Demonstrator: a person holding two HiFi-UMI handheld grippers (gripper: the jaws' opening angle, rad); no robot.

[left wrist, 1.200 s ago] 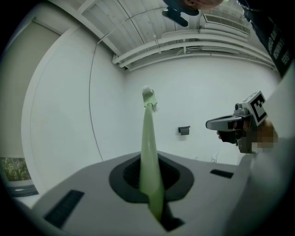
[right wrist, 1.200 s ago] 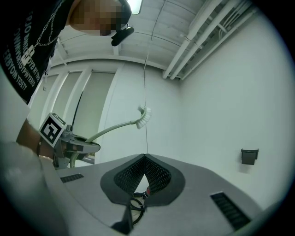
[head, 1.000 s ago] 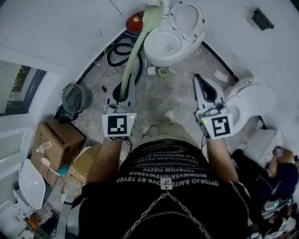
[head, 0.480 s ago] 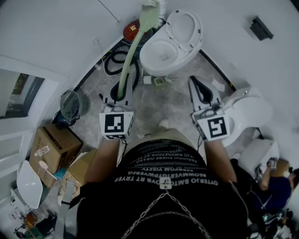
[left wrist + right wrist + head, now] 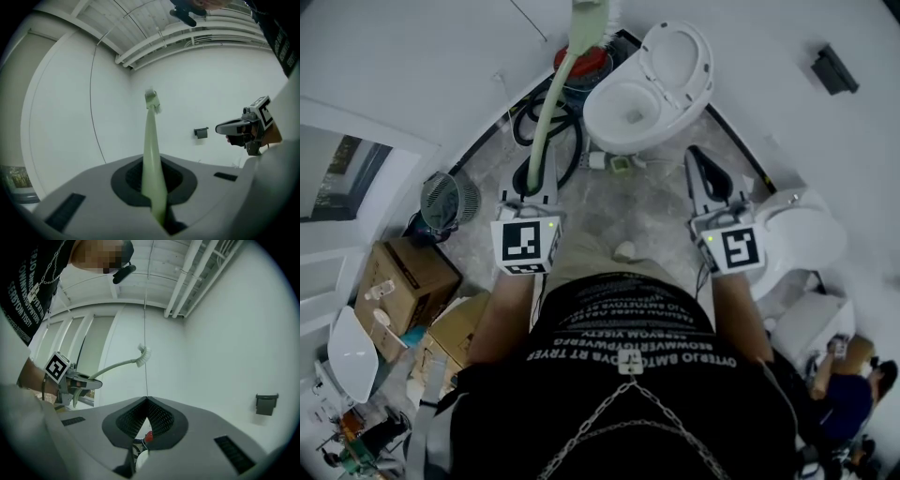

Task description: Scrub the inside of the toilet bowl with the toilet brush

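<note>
While left gripper point(image 5: 538, 180) clamps the green toilet brush point(image 5: 547, 101) by its handle, bristles beside the toilet bowl point(image 5: 607, 137), right gripper point(image 5: 701, 161) hangs closed, empty.

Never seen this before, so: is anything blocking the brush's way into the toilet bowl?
Nothing visible does. The left gripper holds the toilet brush raised beside the toilet bowl, whose lid is up.

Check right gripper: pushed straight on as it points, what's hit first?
Probably the white wall past the right gripper; the toilet brush head sits close above that line, though, and depth is unclear.
</note>
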